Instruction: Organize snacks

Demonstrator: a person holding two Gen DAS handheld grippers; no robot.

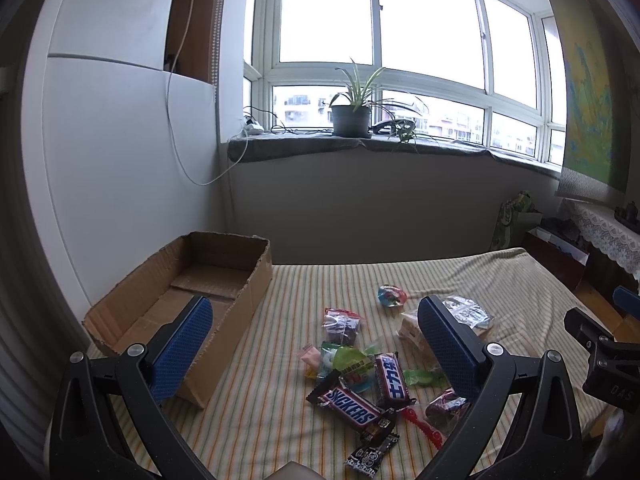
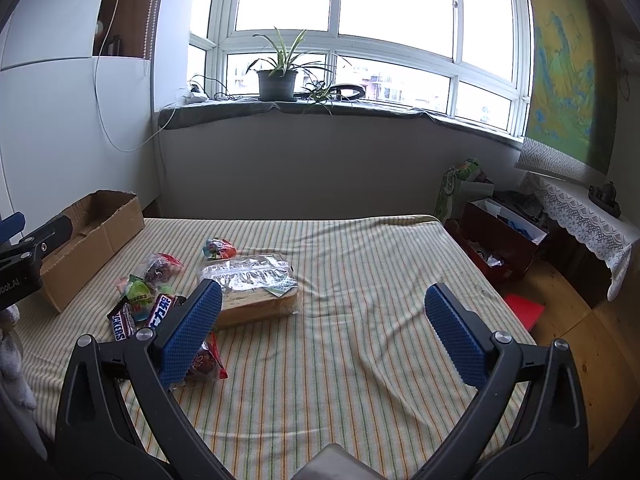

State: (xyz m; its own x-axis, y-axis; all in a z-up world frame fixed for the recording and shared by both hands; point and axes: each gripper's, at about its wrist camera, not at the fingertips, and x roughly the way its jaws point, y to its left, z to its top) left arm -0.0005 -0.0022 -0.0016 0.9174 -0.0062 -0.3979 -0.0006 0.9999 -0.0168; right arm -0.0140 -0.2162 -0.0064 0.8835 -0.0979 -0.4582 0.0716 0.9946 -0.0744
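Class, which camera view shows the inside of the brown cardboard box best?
The left wrist view: the open brown cardboard box shows its bare floor and inner walls. The right wrist view catches only its outer side and rim, far left.

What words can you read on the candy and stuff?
"SNICKERS" on the brown Snickers bar.
"士力架" on the second brown bar, standing beside it.
"DAS" on the black body of the right tongs, seen at the left camera's edge.
"bot.AI", its start cut off, on the black body of the left tongs in the right camera.
Print on the green candy wrapper and the small black-and-white wrapper is too small to read.
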